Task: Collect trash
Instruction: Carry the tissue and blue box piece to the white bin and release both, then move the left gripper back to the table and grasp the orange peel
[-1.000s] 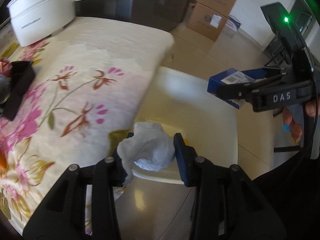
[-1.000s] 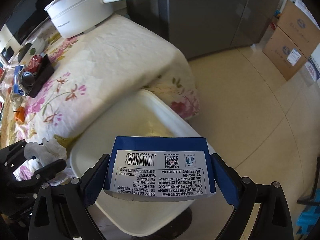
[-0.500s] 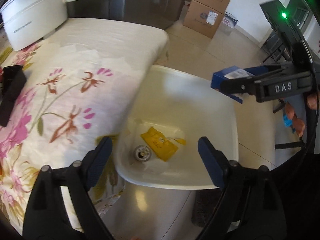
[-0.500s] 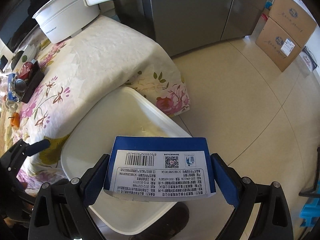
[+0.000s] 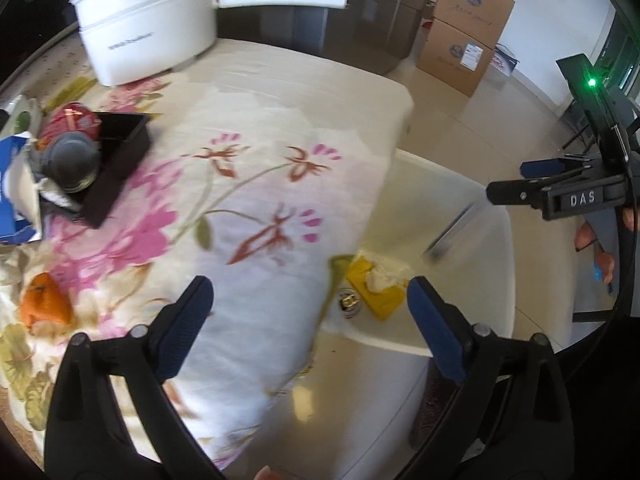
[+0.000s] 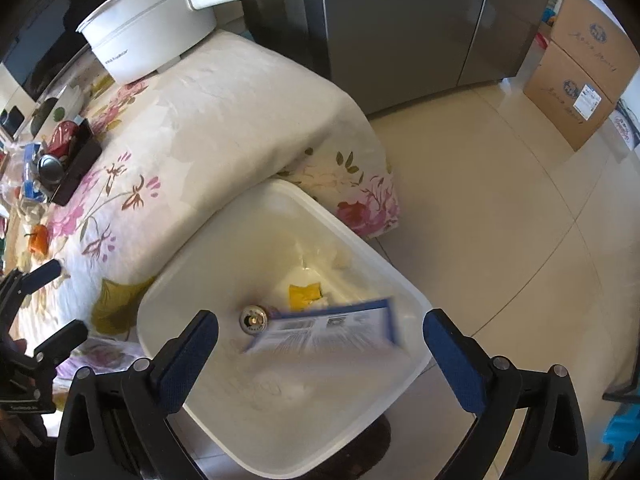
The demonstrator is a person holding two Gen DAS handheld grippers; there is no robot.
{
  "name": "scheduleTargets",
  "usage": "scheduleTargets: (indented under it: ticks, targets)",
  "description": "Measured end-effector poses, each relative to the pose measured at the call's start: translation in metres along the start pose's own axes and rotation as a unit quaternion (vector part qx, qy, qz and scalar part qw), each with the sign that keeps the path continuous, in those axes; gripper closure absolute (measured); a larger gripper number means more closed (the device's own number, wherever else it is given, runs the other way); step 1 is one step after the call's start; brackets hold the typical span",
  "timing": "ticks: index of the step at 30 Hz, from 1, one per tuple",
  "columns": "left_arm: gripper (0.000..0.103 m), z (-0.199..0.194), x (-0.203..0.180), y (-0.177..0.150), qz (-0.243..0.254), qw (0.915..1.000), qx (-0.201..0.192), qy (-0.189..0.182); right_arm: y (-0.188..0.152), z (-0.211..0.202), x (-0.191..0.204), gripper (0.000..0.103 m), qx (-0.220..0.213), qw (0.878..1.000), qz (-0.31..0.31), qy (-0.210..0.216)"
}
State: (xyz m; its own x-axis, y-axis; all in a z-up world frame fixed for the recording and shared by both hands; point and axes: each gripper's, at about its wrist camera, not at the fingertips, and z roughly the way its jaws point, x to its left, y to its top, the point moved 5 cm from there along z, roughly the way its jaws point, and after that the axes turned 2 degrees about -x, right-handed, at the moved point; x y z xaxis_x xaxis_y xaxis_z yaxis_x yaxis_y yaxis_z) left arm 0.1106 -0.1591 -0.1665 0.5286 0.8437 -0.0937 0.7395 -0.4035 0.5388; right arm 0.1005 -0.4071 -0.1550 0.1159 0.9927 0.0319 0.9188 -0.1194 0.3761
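A white plastic tub point(image 6: 304, 432) sits on the floor beside the flowered table; it also shows in the left wrist view point(image 5: 496, 280). In it lie a yellow wrapper point(image 6: 305, 295), a crumpled white tissue point(image 5: 380, 278) and a metal drain point(image 6: 253, 318). A blue and white box point(image 6: 332, 330) is blurred in mid-fall inside the tub, just in front of my right gripper point(image 6: 320, 344), which is open and empty. My left gripper point(image 5: 308, 312) is open and empty over the table edge and tub. The right gripper's fingers point(image 5: 516, 194) show at the right of the left wrist view.
On the flowered tablecloth point(image 5: 248, 152) stand a white pan with a long handle point(image 5: 152, 20), a black tray with a red can and a dark lid point(image 5: 104, 160), an orange piece point(image 5: 44, 304) and a blue packet point(image 5: 12, 184). Cardboard boxes point(image 5: 464, 28) stand on the floor.
My right gripper has opened and the blue and white box is dropping into the tub. My left gripper, which let the tissue go earlier, has swung left over the table.
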Motion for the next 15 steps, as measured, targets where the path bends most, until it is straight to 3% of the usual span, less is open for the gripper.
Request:
scheduleTargets:
  ticks: [15]
  targets:
    - [0.001, -0.040, 0.067, -0.007, -0.062, 0.9969, -0.033, 0.033, 0.012, -0.005, 0.048, 0.000, -0.008, 0.999, -0.049, -0.007]
